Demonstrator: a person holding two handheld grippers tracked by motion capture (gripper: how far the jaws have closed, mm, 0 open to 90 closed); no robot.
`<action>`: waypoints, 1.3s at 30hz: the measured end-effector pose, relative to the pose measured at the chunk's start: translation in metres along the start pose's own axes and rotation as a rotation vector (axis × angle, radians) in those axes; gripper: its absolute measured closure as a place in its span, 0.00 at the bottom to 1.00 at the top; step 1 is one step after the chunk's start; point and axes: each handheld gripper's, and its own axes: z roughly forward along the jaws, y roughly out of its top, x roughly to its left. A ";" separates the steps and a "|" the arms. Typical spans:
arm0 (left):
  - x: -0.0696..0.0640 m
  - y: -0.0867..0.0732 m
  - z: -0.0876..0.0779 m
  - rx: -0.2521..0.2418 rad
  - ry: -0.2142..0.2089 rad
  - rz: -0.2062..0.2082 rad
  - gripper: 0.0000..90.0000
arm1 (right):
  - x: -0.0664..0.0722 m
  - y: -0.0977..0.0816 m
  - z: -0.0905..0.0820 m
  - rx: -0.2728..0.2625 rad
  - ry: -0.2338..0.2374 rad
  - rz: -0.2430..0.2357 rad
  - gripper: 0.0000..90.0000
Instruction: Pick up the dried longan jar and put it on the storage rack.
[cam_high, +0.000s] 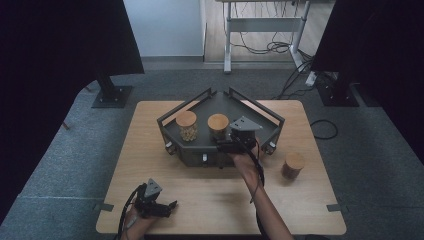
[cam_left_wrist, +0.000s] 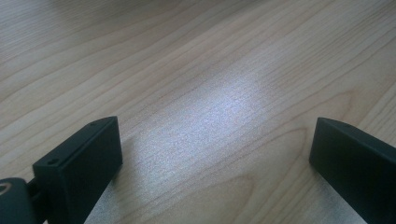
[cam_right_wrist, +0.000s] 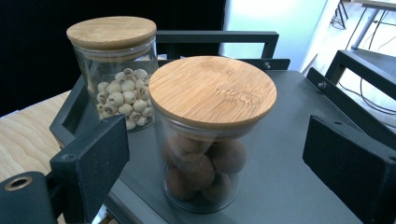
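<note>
Glass jar of brown balls with a round bamboo lid (cam_right_wrist: 212, 135) stands between the right gripper (cam_right_wrist: 215, 158)'s two black jaws, which are spread wide with a gap on each side, clamping nothing. It sits on the dark grey metal tray (cam_right_wrist: 299, 186), close to the near edge. Just behind stands a second glass jar of pale round seeds (cam_right_wrist: 116, 70) under a bamboo lid, with the raised rail beyond it. Left gripper (cam_left_wrist: 215, 154) hovers wide open over the bare light wooden table (cam_left_wrist: 196, 70). A third lidded jar (cam_high: 293, 165) stands apart on the table, right of the tray.
</note>
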 end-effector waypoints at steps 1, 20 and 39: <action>0.000 0.000 0.000 0.000 0.000 0.000 0.03 | 0.000 0.000 0.000 0.000 0.000 -0.001 0.08; 0.000 0.000 0.000 0.000 0.000 0.000 0.03 | -0.002 -0.004 -0.011 0.002 0.007 -0.001 0.09; 0.000 0.000 0.000 0.000 0.000 0.001 0.03 | -0.002 -0.013 -0.022 -0.005 0.014 -0.007 0.10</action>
